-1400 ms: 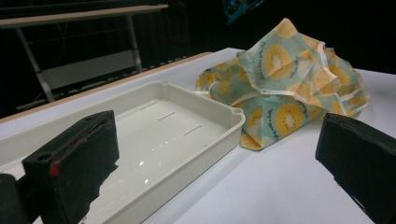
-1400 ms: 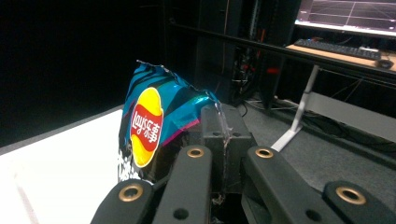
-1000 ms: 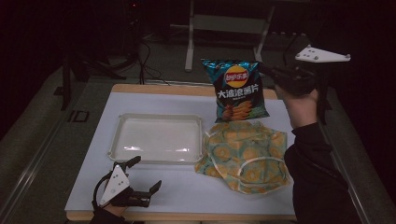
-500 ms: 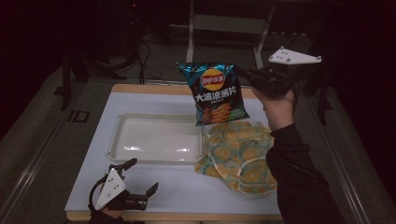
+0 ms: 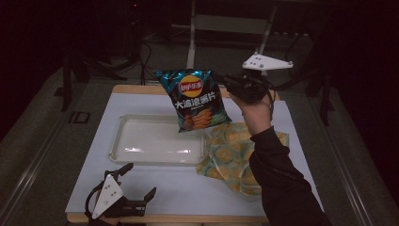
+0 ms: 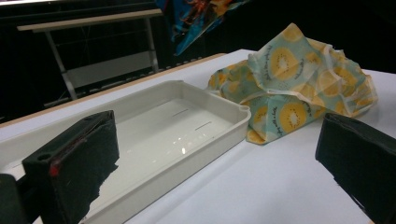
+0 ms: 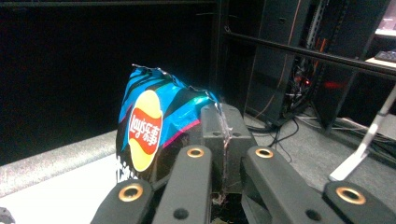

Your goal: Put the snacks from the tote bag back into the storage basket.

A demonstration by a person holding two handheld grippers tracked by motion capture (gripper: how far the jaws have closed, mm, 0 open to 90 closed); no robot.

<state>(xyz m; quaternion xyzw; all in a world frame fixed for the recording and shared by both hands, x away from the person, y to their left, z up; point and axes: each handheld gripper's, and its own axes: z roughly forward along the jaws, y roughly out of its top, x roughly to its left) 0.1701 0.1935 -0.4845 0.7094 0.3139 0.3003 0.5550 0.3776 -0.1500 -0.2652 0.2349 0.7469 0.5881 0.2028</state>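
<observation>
L gripper (image 5: 136, 183) rests at near-left corner of white table (image 5: 188, 188), jaws spread wide, nothing betw them; in the left gripper view both black pads frame the tray w/ clear gap.

White plastic tray (image 5: 157, 141), shallow, rectangular, lies flat at table centre-left; inside looks bare, glossy reflections on floor.

Chip bag (image 5: 195, 99), blue/teal w/ red-yellow logo, hangs in air above tray's far-right part, off the table, tilted slightly. Its lower corner also seen at top of left gripper view (image 6: 196, 18).

R gripper (image 5: 230, 84) pinches bag's upper right edge, jaws clamped on the crimped seal; right gripper view shows foil caught betw the pads (image 7: 219, 135). Hand (image 5: 256, 110) raised, dark sleeve runs down to near-right.

Yellow-green fruit-print cloth (image 5: 226, 155), crumpled, lies just right of tray, touching or nearly touching tray's right rim; sleeve covers part of it.
</observation>
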